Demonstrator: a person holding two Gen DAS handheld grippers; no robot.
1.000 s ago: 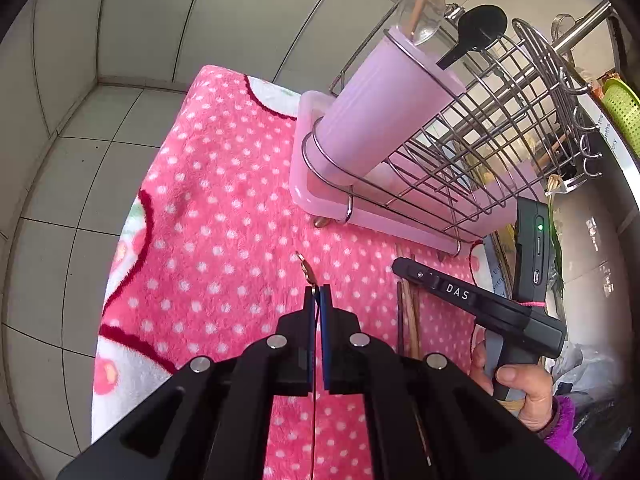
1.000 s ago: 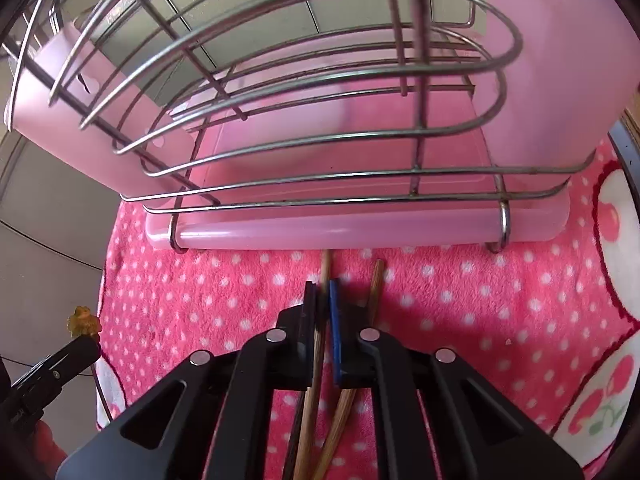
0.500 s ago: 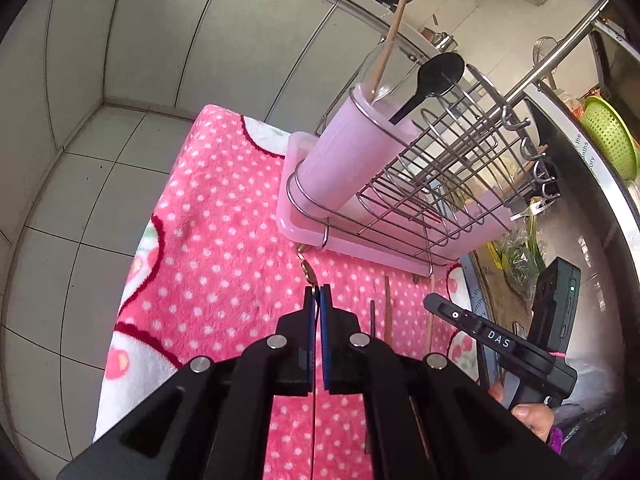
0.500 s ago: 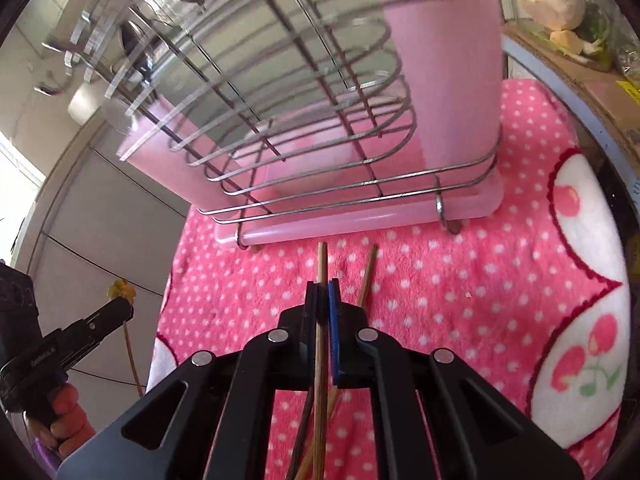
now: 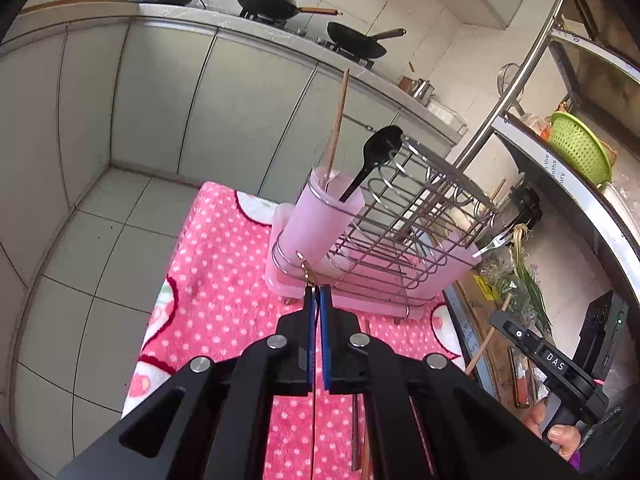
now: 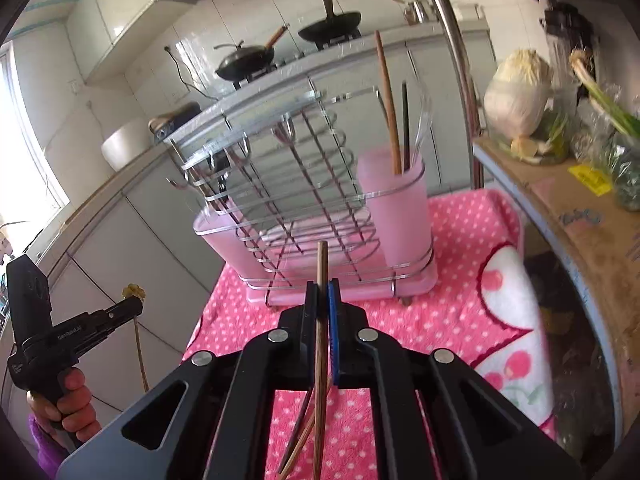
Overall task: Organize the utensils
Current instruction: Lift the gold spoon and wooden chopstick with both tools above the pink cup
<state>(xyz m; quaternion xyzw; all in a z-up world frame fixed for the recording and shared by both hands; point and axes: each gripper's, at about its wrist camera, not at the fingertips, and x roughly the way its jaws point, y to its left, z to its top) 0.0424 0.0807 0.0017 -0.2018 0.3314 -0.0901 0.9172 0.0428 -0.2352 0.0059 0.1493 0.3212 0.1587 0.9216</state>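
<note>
My left gripper is shut on a thin gold utensil whose ornate end sticks out past the pads. It hovers above the pink dotted cloth, in front of the wire rack. The rack's pink cup holds a wooden chopstick and a black spoon. My right gripper is shut on a wooden chopstick, raised before the rack and its pink cup. More chopsticks lie on the cloth below.
A kitchen counter with two woks runs behind. A metal pole and a shelf with a cabbage and greens stand to the right. A green colander sits on that shelf. Tiled floor lies left of the cloth.
Both grippers have risen and tilted up, each keeping its utensil. The right one's chopstick has come up off the cloth. The rack now sits lower and farther off in both views.
</note>
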